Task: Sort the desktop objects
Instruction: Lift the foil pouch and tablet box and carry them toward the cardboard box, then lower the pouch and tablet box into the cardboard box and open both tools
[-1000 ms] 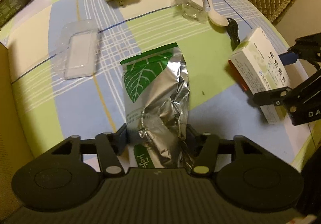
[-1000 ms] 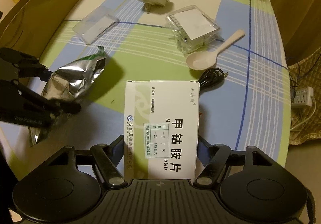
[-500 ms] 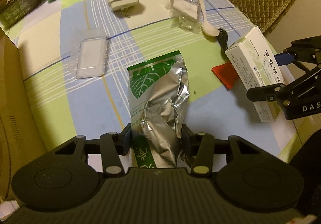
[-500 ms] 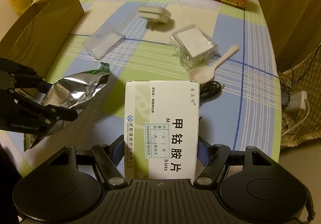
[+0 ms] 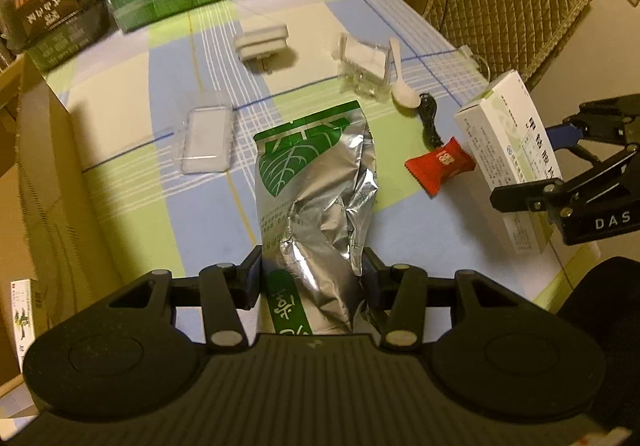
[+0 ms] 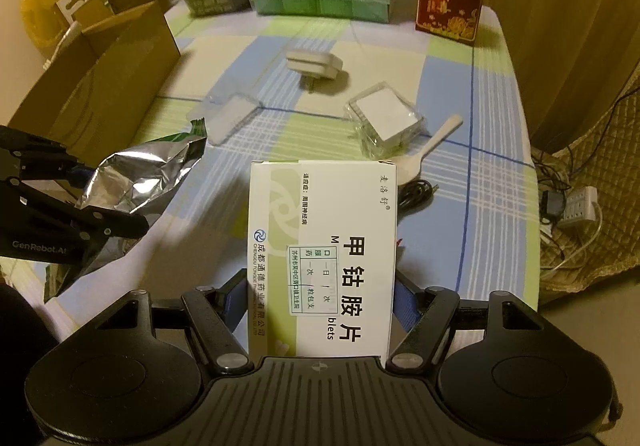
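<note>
Foil pouch (image 5: 316, 202): crumpled, clamped in left gripper (image 5: 312, 278), lifted above checked surface (image 5: 208, 230).
Medicine box (image 6: 324, 258): white, pinched by sides in right gripper (image 6: 320, 306), also off surface.
Nearby, lying on surface: red candy (image 5: 440, 165), spoon (image 6: 424, 150), black cable (image 6: 416, 194), clear case (image 5: 206, 142), adapter (image 6: 314, 64).
Cardboard box (image 6: 92, 94) at left, prob. drop spot.
Tip: keep both level, carry pouch over box rim w/o snagging before release.

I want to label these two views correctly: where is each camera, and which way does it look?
Left wrist: on the left gripper, facing forward over its crumpled silver-green foil pouch; right gripper visible.
Right wrist: on the right gripper, facing over its white cardboard medicine box; left gripper visible.
Shared: both held items, white plastic spoon.
</note>
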`<state>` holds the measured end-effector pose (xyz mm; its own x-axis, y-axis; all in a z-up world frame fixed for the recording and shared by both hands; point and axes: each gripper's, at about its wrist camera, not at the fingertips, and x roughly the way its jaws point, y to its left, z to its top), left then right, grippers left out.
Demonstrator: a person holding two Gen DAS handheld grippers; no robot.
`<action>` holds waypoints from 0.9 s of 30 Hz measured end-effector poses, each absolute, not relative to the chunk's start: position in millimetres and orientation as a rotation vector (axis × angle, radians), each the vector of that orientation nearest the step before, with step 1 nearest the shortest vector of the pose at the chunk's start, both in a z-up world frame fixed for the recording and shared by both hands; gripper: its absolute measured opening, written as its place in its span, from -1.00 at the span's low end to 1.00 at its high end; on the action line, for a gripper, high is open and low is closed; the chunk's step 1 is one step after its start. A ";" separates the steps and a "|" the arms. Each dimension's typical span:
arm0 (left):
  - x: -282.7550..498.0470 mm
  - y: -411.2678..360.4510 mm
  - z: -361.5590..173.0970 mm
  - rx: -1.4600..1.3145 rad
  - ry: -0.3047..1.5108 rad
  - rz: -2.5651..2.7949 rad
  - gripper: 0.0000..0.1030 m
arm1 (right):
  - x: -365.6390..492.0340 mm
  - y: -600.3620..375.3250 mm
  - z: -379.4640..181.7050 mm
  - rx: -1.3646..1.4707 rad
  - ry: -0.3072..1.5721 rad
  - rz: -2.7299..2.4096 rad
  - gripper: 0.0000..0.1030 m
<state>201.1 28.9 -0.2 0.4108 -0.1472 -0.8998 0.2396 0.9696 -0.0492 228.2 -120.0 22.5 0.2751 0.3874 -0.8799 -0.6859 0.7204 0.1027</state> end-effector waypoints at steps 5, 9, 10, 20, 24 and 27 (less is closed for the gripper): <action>188.2 30.6 16.5 0.085 1.092 -0.236 -0.15 | 214.6 -119.0 34.1 -0.309 1.054 0.735 0.33; 176.9 33.0 28.5 0.077 1.070 -0.230 -0.15 | 202.3 -118.9 44.0 -0.292 1.041 0.740 0.33; 174.2 33.5 31.6 0.075 1.064 -0.229 -0.15 | 198.7 -118.5 46.4 -0.291 1.035 0.741 0.33; 142.0 51.7 55.4 0.055 1.020 -0.197 -0.15 | 169.6 -104.2 67.6 -0.297 0.991 0.775 0.33; 130.3 64.8 60.9 0.047 1.012 -0.175 -0.15 | 161.2 -91.4 74.6 -0.311 0.975 0.795 0.33; 121.4 79.1 67.2 0.034 1.001 -0.151 -0.15 | 155.0 -80.2 79.9 -0.322 0.962 0.813 0.33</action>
